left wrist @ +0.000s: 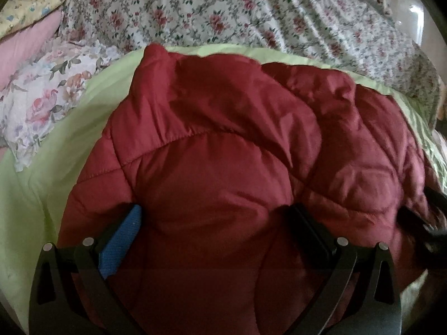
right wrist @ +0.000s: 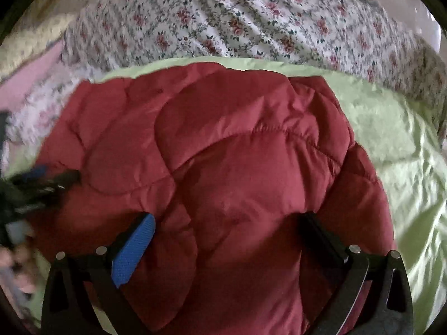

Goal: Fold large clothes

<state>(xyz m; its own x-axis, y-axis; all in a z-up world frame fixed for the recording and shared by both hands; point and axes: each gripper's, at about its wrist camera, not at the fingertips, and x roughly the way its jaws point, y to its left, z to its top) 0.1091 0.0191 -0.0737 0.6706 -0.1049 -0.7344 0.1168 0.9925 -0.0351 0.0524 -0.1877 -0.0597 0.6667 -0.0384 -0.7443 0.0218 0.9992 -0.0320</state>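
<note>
A dark red quilted puffer jacket lay bunched on a pale green sheet spread over the bed, its padded panels puffed up between curved stitch lines and one thick fold heaped across the middle. Its shell had a dull sheen. No brand, label or lettering showed anywhere on it.

The left gripper stood with its jaws spread wide, a mound of the jacket swelling between them; whether the fingers touched the cloth I could not tell. The right gripper was the same, jaws wide apart over a padded bulge.

Behind the jacket ran a rose-printed bedspread, with a floral pillow and something pink to the left. The jacket's near edge was cut off below both cameras, so sleeves and collar could not be made out. In the right wrist view the far left was a smear: the other gripper and part of a hand, too blurred to read.
</note>
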